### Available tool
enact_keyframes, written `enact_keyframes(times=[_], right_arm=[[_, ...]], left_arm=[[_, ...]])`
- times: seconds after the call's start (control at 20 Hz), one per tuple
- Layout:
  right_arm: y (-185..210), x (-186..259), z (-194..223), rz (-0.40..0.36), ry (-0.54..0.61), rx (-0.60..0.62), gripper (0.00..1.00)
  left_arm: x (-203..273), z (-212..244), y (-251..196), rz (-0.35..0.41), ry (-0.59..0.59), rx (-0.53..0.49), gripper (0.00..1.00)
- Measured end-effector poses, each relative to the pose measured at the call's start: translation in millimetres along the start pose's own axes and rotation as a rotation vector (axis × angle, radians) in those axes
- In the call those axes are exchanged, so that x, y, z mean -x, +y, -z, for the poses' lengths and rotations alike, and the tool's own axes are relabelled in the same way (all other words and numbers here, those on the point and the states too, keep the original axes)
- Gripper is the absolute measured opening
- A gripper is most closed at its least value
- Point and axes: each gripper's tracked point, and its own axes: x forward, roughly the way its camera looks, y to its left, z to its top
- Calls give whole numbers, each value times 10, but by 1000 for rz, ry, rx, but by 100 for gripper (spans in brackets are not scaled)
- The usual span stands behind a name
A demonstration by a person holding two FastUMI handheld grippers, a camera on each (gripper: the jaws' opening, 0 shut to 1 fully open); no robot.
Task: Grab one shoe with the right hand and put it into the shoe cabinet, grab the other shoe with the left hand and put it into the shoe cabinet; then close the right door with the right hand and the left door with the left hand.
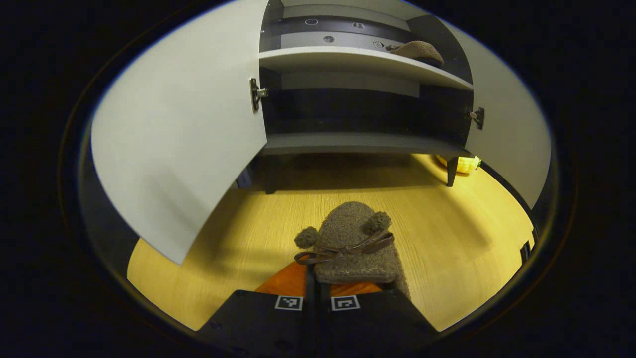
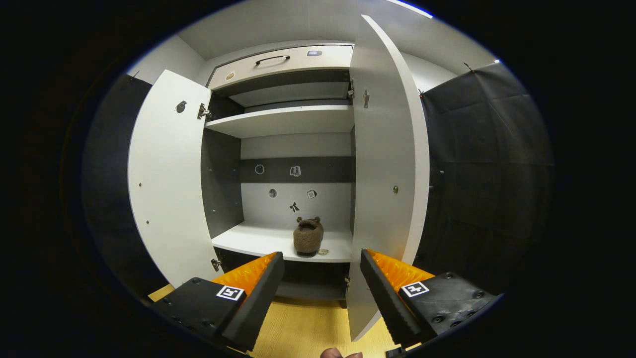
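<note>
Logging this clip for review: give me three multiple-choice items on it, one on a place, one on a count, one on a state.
1. Where does the shoe already stored sit?
A. on a cabinet shelf
B. on the floor
C. in the drawer

2. How many cabinet doors stand open?
A. none
B. one
C. two

3. The left gripper is:
A. wide open
B. shut on the second shoe
C. shut on a hinge

A: it rests on the white shelf.
C: left door and right door both swing out.
B: both fingers pinch its heel.
</note>
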Motion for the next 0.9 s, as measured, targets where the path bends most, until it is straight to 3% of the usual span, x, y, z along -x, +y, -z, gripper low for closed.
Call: enact_keyframes(times=[0.15, 0.6, 0.9], right_arm=[[19, 41, 3, -10, 0, -12, 99], [54, 139, 45, -36, -4, -50, 99], [-50, 196, -22, -34, -22, -54, 99]], left_arm=[[288, -401, -25, -21, -27, -29, 6], [1234, -1762, -133, -36, -92, 32, 6], [1317, -3007, -135, -34, -174, 75, 6]])
